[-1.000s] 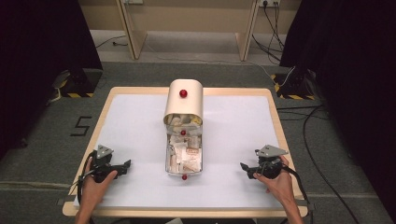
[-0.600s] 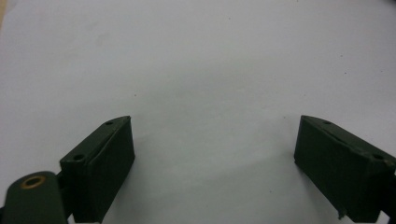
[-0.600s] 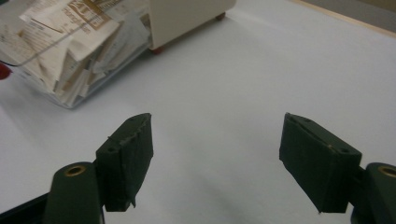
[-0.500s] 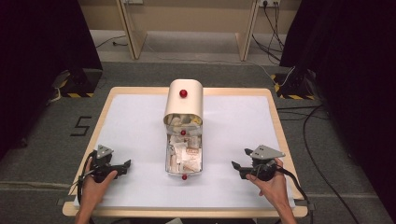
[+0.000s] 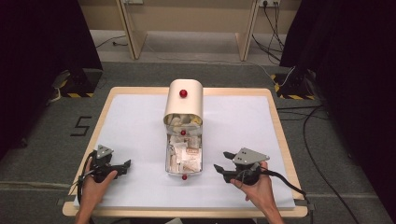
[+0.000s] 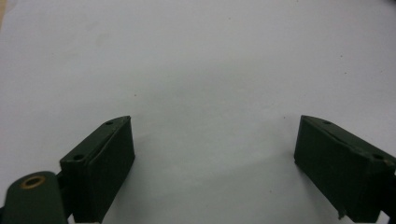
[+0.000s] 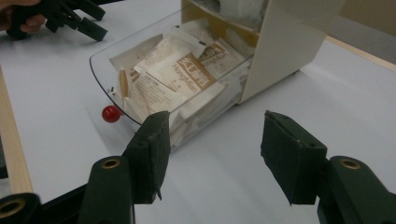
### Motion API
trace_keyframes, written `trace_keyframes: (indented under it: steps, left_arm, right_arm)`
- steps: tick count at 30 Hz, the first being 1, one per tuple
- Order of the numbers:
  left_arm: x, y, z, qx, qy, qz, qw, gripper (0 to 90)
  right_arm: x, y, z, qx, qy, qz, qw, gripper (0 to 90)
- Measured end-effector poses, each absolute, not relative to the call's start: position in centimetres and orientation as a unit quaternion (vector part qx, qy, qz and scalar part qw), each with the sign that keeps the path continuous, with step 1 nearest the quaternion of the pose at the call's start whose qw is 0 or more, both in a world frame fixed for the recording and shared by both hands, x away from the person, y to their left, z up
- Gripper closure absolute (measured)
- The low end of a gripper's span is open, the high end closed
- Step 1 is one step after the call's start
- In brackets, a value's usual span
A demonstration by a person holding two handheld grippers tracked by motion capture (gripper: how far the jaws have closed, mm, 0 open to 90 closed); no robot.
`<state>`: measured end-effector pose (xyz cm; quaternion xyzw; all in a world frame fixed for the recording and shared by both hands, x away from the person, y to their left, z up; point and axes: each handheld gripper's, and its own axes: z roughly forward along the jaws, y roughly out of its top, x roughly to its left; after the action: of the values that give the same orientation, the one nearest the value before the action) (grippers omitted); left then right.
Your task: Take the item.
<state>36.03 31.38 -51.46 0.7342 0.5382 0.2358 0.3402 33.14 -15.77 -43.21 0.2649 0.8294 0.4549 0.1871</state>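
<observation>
Sachets — printed "HongMian" — clear drawer

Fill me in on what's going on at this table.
A person holds a gripper in each hand at a white-topped table. In the middle stands a cream box with its clear drawer pulled out, full of paper sachets. The right gripper has drawn in toward the drawer, its jaws just closing with nothing between them. The left gripper rests open on the table, apart from the drawer.
</observation>
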Motion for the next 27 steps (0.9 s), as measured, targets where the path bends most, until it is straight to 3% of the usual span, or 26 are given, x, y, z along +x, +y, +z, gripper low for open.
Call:
trace_keyframes:
  steps: [27]
  left_arm:
    - [36.0, 31.4, -51.5, 0.734, 0.539, 0.235, 0.341, 11.3]
  right_arm:
    - [33.5, -10.4, -43.9, 0.218, 0.83, 0.498, 0.127, 63.0]
